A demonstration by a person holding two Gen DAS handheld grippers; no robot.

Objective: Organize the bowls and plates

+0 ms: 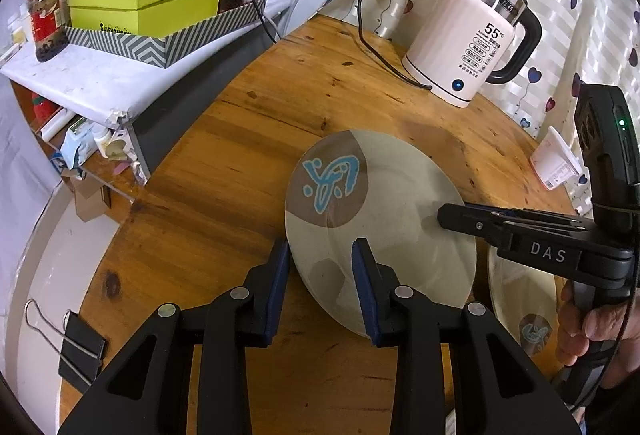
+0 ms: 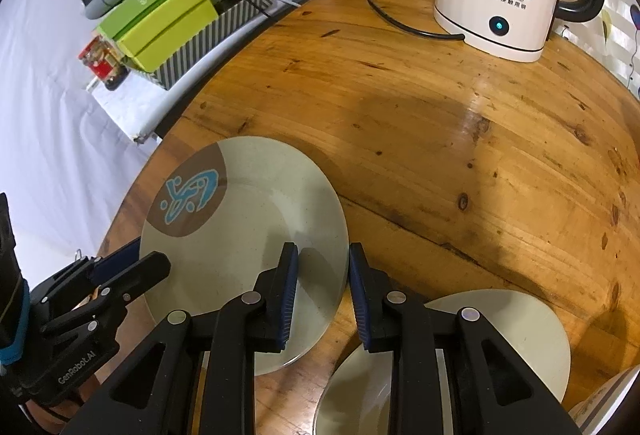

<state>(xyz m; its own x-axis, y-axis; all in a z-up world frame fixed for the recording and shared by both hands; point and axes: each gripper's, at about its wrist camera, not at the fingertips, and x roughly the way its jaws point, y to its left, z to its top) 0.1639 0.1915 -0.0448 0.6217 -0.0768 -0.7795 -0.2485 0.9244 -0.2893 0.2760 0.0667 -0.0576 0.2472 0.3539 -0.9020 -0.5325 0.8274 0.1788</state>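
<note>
Both grippers are pinching the plate (image 1: 380, 219) — left gripper (image 1: 320, 263) on its near-left rim, right gripper (image 2: 323, 267) opposite. Second plate (image 2: 520, 339) is sitting just beside it.

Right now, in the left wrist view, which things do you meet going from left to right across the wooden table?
Binder clip → left gripper → plate → right gripper → second dish.

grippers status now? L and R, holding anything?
Left gripper: closed on the plate, gripping its left rim.
Right gripper: closed on the same plate's right rim.
</note>
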